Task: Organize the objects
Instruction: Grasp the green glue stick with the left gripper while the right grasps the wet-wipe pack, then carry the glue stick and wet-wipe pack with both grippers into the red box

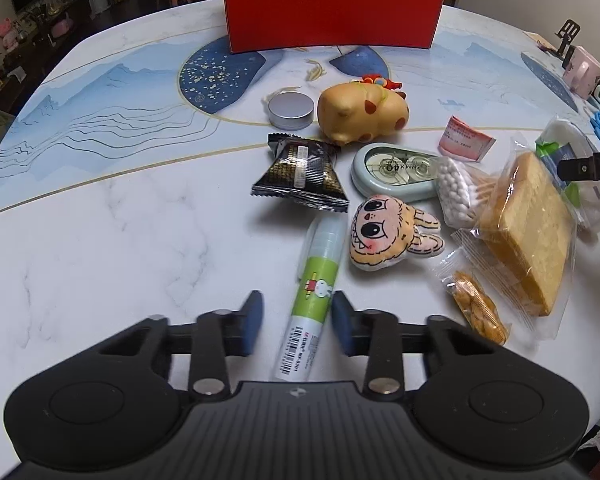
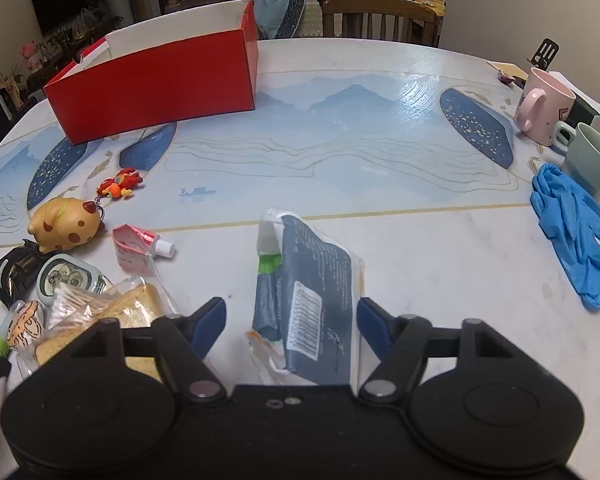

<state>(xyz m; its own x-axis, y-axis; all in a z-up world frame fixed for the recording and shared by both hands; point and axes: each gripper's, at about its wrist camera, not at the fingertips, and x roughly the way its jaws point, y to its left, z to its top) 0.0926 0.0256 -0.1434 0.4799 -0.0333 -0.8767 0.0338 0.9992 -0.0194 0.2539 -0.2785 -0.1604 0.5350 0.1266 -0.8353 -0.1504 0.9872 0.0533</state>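
Observation:
A glue stick (image 1: 310,300) with a green label lies on the marble table between the open jaws of my left gripper (image 1: 298,322); the pads stand just apart from it. My right gripper (image 2: 290,326) is open around a blue-and-white tissue pack (image 2: 312,300) lying on the table. A red open box (image 1: 332,10) stands at the far side, also in the right wrist view (image 2: 156,88). Near the glue stick lie a black snack packet (image 1: 300,172), a plush face toy (image 1: 388,234), a correction tape (image 1: 394,172) and a yellow pig toy (image 1: 360,112).
A silver tin (image 1: 291,110), cotton swabs (image 1: 456,190), wrapped bread (image 1: 528,232), a cracker pack (image 1: 478,314) and a pink tube (image 2: 134,250) crowd the table. Blue gloves (image 2: 572,232), a pink mug (image 2: 544,106) and a green mug (image 2: 592,158) sit at the right.

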